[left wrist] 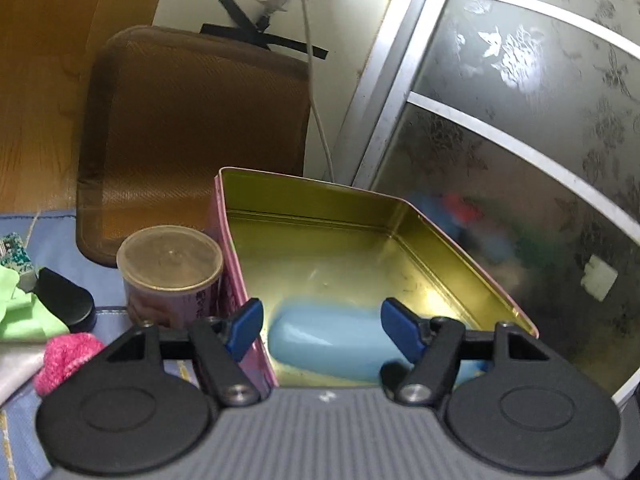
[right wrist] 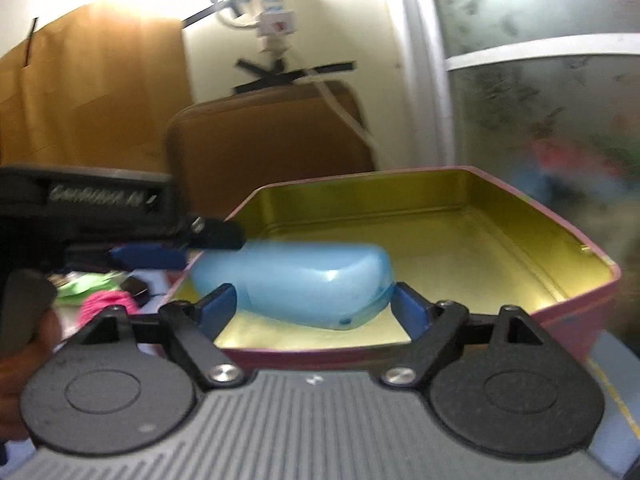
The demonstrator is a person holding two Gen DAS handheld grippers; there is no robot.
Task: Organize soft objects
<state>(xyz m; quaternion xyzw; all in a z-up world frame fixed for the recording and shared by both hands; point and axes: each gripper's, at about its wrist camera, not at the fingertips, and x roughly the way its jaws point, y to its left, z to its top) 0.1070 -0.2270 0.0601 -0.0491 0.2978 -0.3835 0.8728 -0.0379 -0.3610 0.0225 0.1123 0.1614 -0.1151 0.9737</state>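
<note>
Tin with a gold inside and pink outer walls, open on top, a pale blue soft object lying in it.

The blue object rests on the tin's floor against the near wall, toward the near left corner. The left gripper hangs above that near wall with its blue fingers spread wide around the object's width, clear of it. The right gripper is likewise open, its pads either side of the object; whether they touch is unclear. Outside the tin's left wall stands a lidded can, just beside it. Further left on the blue cloth lie a pink knitted piece and a green cloth. A brown chair back rises behind.
</note>
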